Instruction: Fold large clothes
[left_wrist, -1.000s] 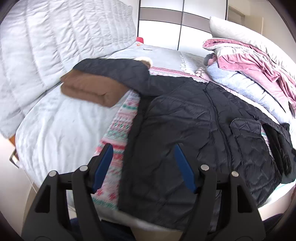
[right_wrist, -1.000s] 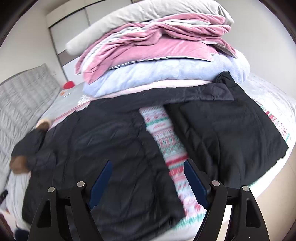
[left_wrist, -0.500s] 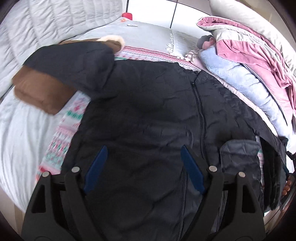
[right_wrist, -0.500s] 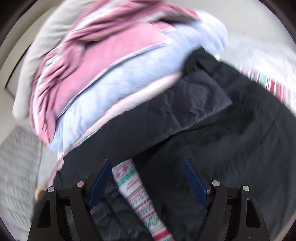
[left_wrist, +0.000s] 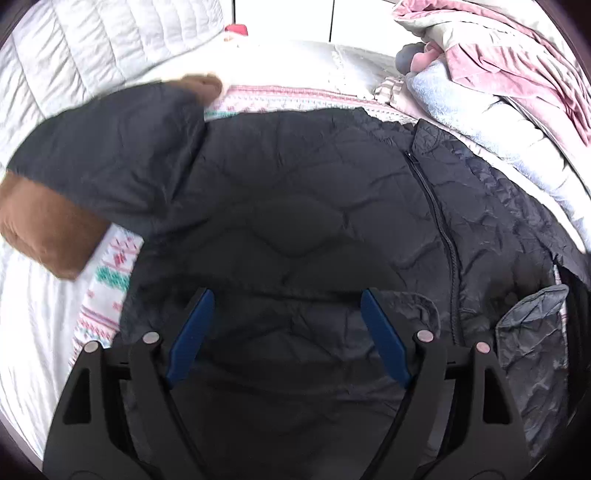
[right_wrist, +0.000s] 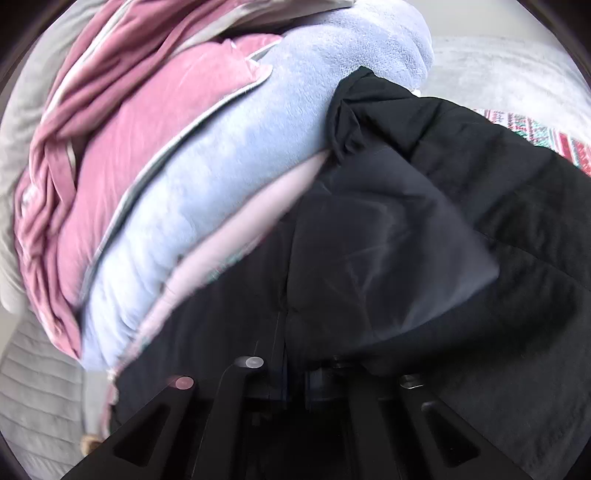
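A large black quilted jacket lies spread over the bed, zip up. Its left sleeve lies across a folded brown garment. My left gripper is open and empty, low over the jacket's body. In the right wrist view the jacket's right sleeve fills the frame. My right gripper has its blue fingertips hidden in the black fabric, and its arms stand close together, shut on the sleeve.
A stack of pink, blue and grey blankets sits beside the sleeve; it also shows in the left wrist view. A patterned blanket covers the white bed. A quilted headboard stands at the far left.
Both grippers have moved in closer to the jacket. The right gripper was open half a second ago; now its fingers are closed into the sleeve fabric.
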